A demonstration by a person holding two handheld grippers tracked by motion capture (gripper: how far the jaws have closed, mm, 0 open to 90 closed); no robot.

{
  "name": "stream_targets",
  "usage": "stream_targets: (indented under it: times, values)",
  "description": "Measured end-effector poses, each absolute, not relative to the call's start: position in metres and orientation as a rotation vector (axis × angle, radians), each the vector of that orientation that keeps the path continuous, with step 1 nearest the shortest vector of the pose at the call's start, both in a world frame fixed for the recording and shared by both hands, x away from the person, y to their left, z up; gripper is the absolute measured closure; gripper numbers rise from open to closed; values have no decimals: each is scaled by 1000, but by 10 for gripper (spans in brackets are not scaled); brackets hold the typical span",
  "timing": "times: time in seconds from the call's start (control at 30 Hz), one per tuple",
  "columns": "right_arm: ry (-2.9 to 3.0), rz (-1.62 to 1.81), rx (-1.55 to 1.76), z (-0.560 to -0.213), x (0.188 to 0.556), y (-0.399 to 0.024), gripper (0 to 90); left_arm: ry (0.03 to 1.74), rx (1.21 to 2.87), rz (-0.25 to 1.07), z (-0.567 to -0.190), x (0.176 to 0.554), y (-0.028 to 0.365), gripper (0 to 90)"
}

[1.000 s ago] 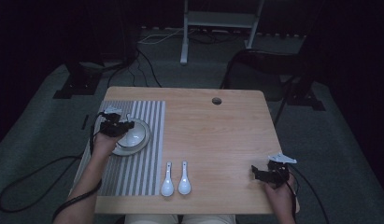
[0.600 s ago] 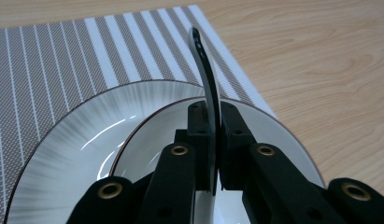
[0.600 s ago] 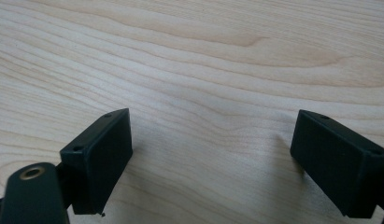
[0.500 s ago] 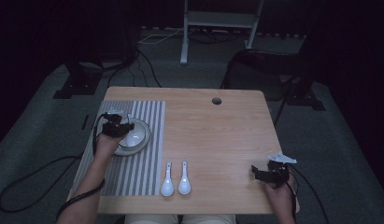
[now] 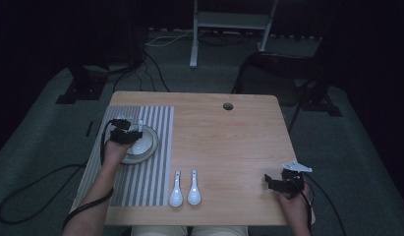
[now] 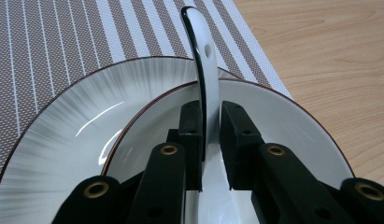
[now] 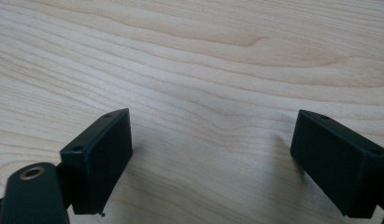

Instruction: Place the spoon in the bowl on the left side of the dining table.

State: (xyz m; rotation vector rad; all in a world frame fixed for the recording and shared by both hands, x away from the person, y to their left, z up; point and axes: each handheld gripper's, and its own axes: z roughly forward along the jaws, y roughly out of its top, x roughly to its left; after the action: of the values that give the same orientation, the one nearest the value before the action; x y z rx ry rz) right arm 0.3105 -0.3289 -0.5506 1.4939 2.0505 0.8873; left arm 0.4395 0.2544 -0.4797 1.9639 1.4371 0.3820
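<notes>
My left gripper (image 5: 125,132) is shut on the handle of a white ceramic spoon (image 6: 206,70), which stands up between the jaws. Its scoop end sits inside a white bowl (image 6: 283,121) with a dark rim. The bowl rests on a grey-streaked plate (image 6: 63,140) on the striped placemat (image 5: 140,187). From above, the spoon (image 5: 140,127) pokes up over the bowl (image 5: 146,143). My right gripper (image 5: 271,182) lies low on the bare wood near the table's front right corner, open, with nothing between its jaws (image 7: 210,154).
Two more white spoons (image 5: 176,195) (image 5: 193,194) lie side by side near the front edge, just right of the placemat. The wooden table (image 5: 229,147) has a cable hole (image 5: 228,106) at the back. Stands, cables and a chair surround it on the dark floor.
</notes>
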Motion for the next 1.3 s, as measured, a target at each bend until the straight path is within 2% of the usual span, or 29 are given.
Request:
stream_targets:
  times: [0.1,0.3,0.47,0.57,0.63,0.67,0.8,0.83,0.93,0.97,1.0,1.1,1.3]
  values:
    - [2051,887,1494,-551,311,-329,122,1427,1968,384,-479,438,252,641]
    - [2051,887,1494,-551,311,-329,122,1411,1969,391,-474,433,245,535]
    - [2051,887,1494,-551,311,-329,122,1426,1991,447,-470,426,241,380]
    - [2051,887,1494,-551,311,-329,122,1439,1964,439,-468,423,244,278]
    - [2051,887,1494,-551,311,-329,122,1437,1961,432,-467,420,246,245]
    - [2051,887,1494,-551,311,-329,122,1442,1964,422,-466,419,247,188]
    - [2050,888,1495,-551,311,-329,122,1447,1963,410,-466,415,248,182]
    - [2050,887,1494,-551,311,-329,122,1446,1962,403,-466,414,248,90]
    - [2050,887,1494,-551,311,-329,122,1453,1942,412,-464,412,248,89]
    - [2051,887,1494,-551,311,-329,122,1457,1941,417,-463,411,248,68]
    - [2051,887,1494,-551,311,-329,122,1455,1939,420,-462,410,249,0]
    - [2050,887,1494,-551,311,-329,122,1429,1948,427,-460,407,247,0]
    - [2050,887,1494,-551,311,-329,122,1378,1956,522,-462,397,248,0]
